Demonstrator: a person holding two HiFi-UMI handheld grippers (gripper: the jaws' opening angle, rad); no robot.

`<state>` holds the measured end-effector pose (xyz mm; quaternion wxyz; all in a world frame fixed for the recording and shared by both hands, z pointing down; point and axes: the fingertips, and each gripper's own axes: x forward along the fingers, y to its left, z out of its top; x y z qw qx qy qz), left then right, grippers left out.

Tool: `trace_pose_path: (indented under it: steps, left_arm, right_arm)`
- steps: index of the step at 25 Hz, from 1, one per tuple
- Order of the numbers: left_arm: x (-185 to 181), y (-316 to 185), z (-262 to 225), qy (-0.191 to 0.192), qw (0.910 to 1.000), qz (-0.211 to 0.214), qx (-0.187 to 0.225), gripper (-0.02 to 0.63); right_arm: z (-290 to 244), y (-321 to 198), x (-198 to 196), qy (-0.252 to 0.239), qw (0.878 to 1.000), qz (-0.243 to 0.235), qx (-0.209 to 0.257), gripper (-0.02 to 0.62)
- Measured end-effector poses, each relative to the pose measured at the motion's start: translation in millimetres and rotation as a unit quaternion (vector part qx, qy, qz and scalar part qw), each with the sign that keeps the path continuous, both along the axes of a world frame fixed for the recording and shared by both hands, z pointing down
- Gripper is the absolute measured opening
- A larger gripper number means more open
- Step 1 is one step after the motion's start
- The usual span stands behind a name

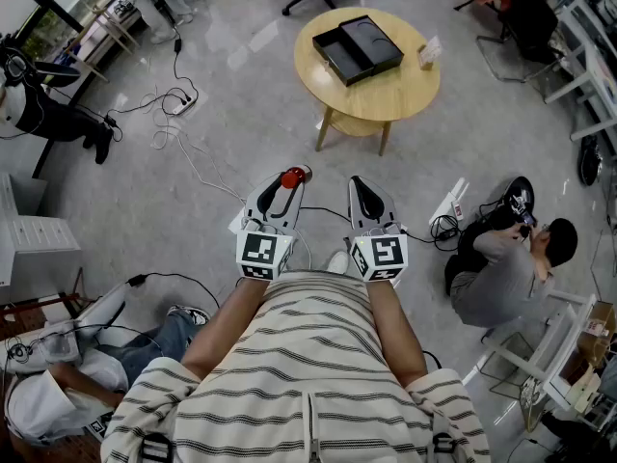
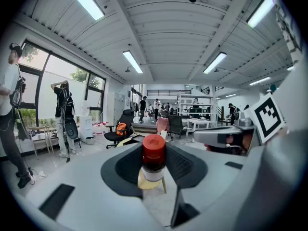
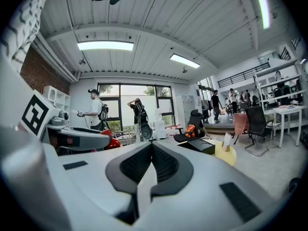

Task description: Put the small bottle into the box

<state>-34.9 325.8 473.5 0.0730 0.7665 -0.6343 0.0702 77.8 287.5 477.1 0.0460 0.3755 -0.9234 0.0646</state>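
A small bottle (image 2: 153, 165) with a red cap (image 1: 292, 177) stands upright between the pads of my left gripper (image 1: 286, 183), which is shut on it. My right gripper (image 1: 366, 190) is held beside it at the same height, shut with nothing between its pads (image 3: 163, 165). The black box (image 1: 359, 48) lies open on a round wooden table (image 1: 405, 90) some way ahead across the floor. In the right gripper view the box (image 3: 200, 146) and the table (image 3: 226, 154) show to the right of the jaws. Both grippers are held in front of the person's body, far from the table.
A small card stand (image 1: 428, 54) sits on the table's right side. Cables and a power strip (image 1: 179, 103) lie on the grey floor to the left. A person (image 1: 501, 263) crouches at the right; another sits at the lower left. Office chairs and shelving stand around the room.
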Motion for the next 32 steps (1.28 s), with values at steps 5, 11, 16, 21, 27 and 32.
trace_pose_path:
  steps: [5,11,16,21,27,32]
  left_arm:
    - [7,-5,2,-0.001,1.0000,-0.006,0.001,0.147]
    - [22,-17,3,0.000,0.9999,-0.014,0.002,0.147]
    - [42,-28,5,0.000,0.9998,-0.020,0.002,0.147]
    - [60,-38,3,0.003,0.9995,-0.030,0.005,0.147]
    - [76,-42,-1,0.002,0.9992,-0.040,0.010,0.147]
    - [78,-43,2,0.003,0.9994,-0.034,0.005,0.147]
  right_arm:
    - [-2,-5,7,-0.013,1.000,-0.006,0.004,0.018]
    - [-1,-19,27,-0.015,1.000,-0.006,0.005,0.018]
    - [-1,-34,48,-0.023,1.000,-0.008,0.006,0.018]
    - [-2,-49,67,-0.026,1.000,-0.013,0.008,0.018]
    - [-3,-56,77,-0.030,0.999,-0.022,0.010,0.018]
    - [0,-58,70,-0.027,0.999,-0.024,0.008,0.018]
